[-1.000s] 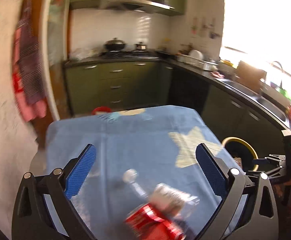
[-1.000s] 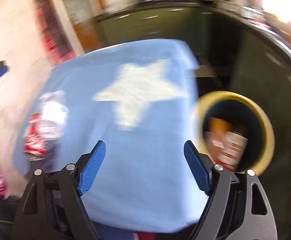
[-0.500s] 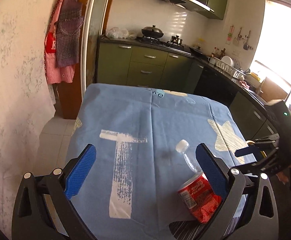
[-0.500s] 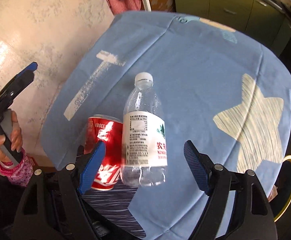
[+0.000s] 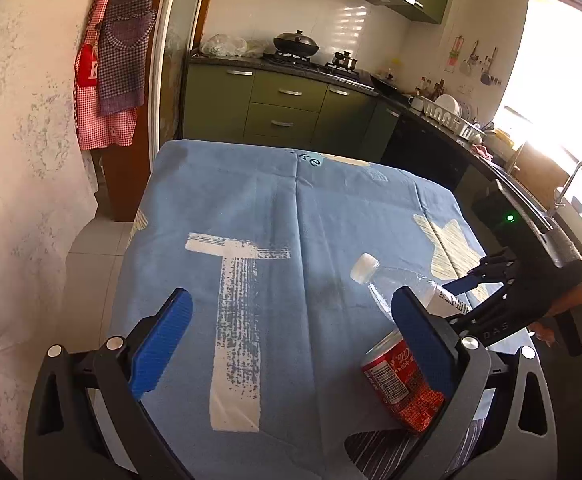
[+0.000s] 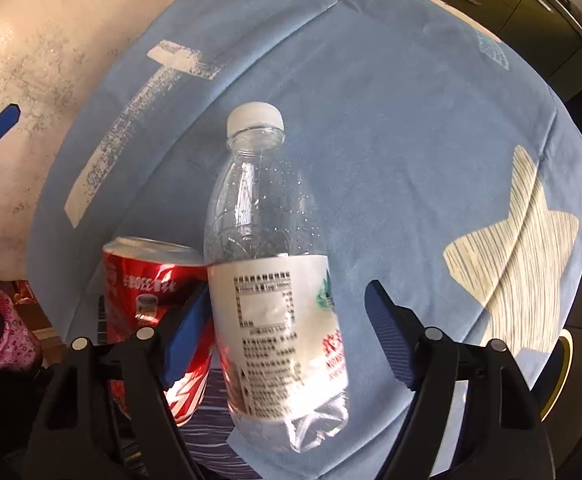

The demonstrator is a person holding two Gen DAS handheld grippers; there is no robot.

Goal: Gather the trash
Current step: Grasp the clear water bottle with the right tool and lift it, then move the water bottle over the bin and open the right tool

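Right wrist view: my cloth (image 6: 371, 128) carries the trash near its edge; the bottle (image 6: 275, 272) lies against the can (image 6: 147, 284). My right gripper (image 6: 287, 328) straddles the bottle, closing, one pad short. Left gripper (image 5: 291, 344) waits wide, empty.

The right gripper (image 6: 287, 328) points down with its jaws closing around a clear plastic bottle (image 6: 275, 264). A red dented can (image 6: 151, 300) lies beside it on the blue cloth (image 6: 391, 140).
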